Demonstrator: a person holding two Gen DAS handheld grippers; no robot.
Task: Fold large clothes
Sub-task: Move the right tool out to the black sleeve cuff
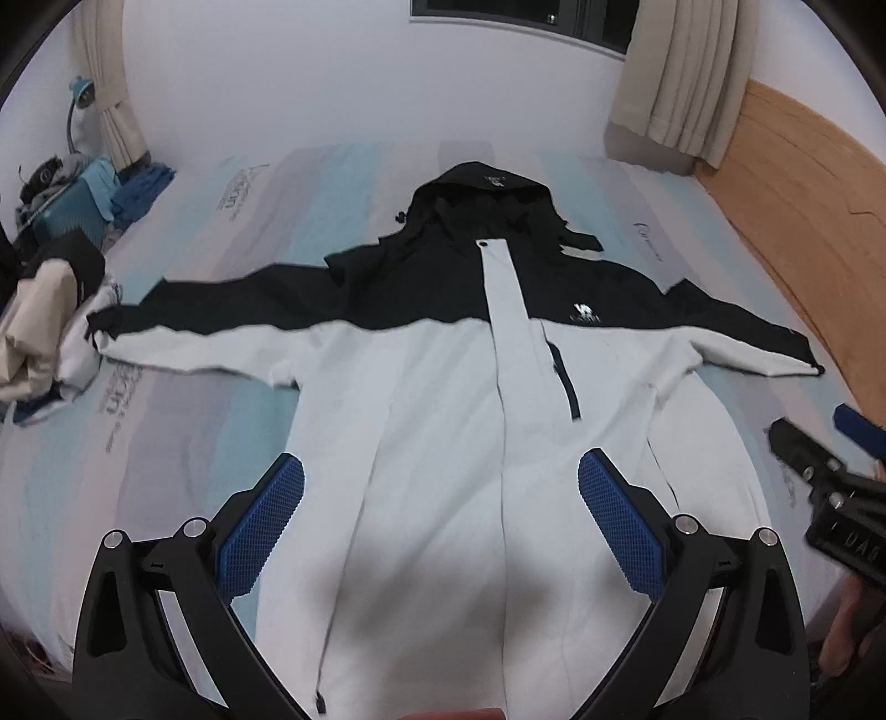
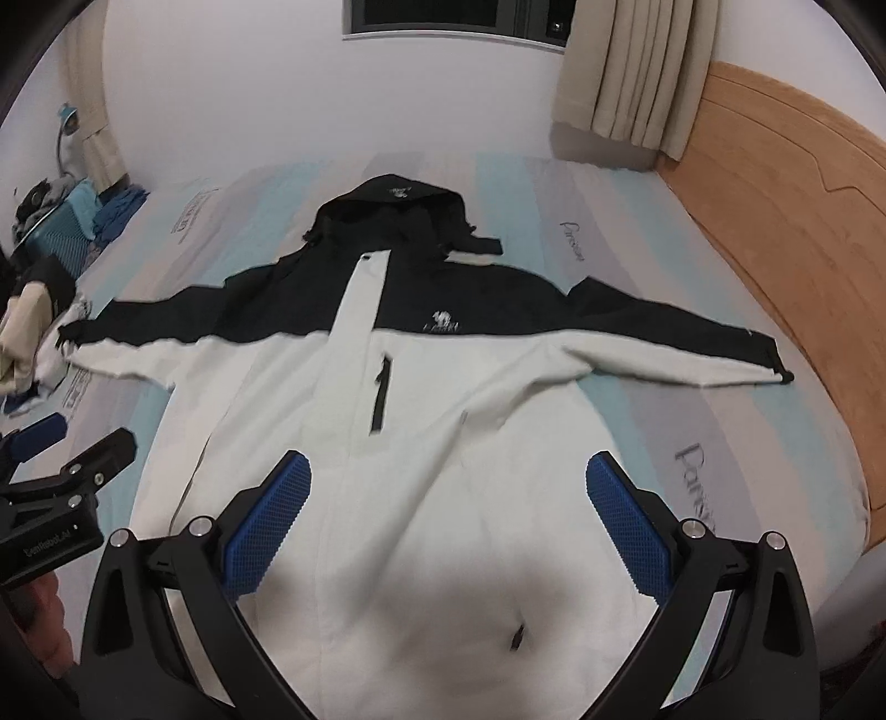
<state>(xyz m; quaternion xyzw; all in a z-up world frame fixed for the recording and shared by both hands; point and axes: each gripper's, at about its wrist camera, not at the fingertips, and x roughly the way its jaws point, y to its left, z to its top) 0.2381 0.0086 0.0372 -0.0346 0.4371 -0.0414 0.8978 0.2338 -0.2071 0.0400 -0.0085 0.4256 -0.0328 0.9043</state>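
Note:
A black-and-white hooded jacket (image 1: 443,399) lies flat and face up on the bed, sleeves spread out to both sides, hood toward the far wall. The same jacket (image 2: 421,421) fills the right wrist view. My left gripper (image 1: 441,471) hovers open over the jacket's lower front, nothing between its blue pads. My right gripper (image 2: 448,471) is also open above the lower hem area, empty. Each gripper shows in the other's view: the right gripper (image 1: 814,443) at the right edge, the left gripper (image 2: 77,443) at the left edge.
The striped mattress (image 1: 194,443) carries a heap of clothes (image 1: 44,327) at its left edge. A wooden headboard (image 2: 786,232) runs along the right side. Curtains (image 2: 637,83) and a dark window (image 2: 443,16) are on the far wall. A teal case (image 1: 72,216) stands far left.

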